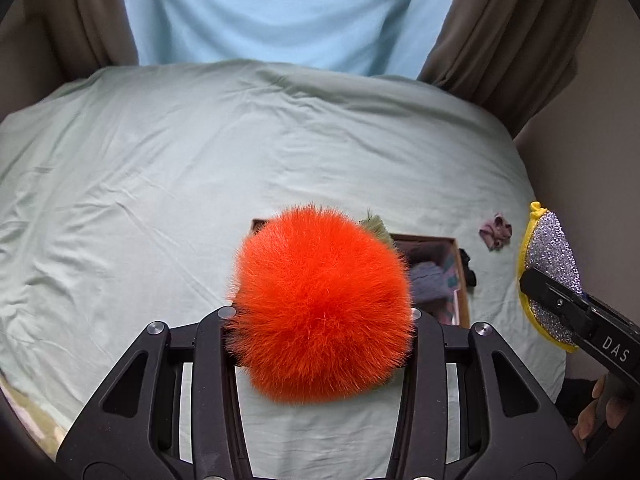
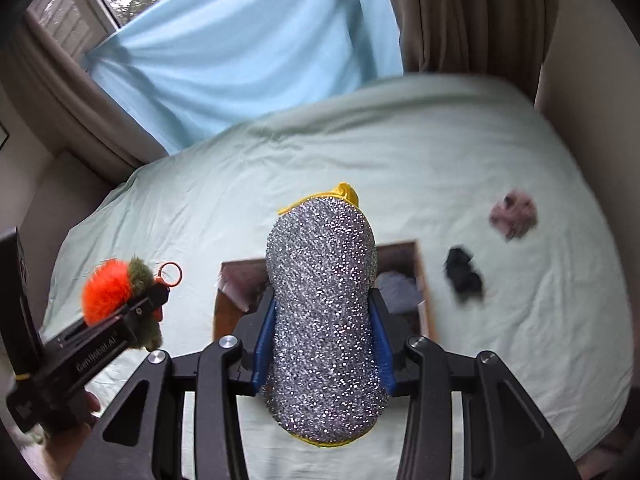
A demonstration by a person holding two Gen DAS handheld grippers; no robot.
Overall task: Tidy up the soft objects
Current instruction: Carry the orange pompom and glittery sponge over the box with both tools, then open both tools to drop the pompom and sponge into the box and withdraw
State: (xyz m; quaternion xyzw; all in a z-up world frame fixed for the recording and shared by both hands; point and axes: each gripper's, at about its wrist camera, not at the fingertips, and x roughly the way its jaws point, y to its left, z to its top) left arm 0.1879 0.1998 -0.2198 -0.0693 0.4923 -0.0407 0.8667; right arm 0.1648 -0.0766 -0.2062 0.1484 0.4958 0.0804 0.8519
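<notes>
One bed (image 1: 160, 168) with a pale green sheet carries one open box (image 2: 425, 288). Two grippers hover over it: the right gripper (image 2: 322, 316) has its jaws pinching one glittery silver sponge (image 2: 320, 300), the left gripper (image 1: 320, 316) has its jaws pinching one orange pompom (image 1: 320, 304). Two scrunchies lie right of the box, one black (image 2: 463, 274), one pink (image 2: 513, 213).

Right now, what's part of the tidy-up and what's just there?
Job: orange pompom in left gripper; glitter sponge in right gripper; box; pink scrunchie; black scrunchie.
Just there: curtains; bed sheet.
</notes>
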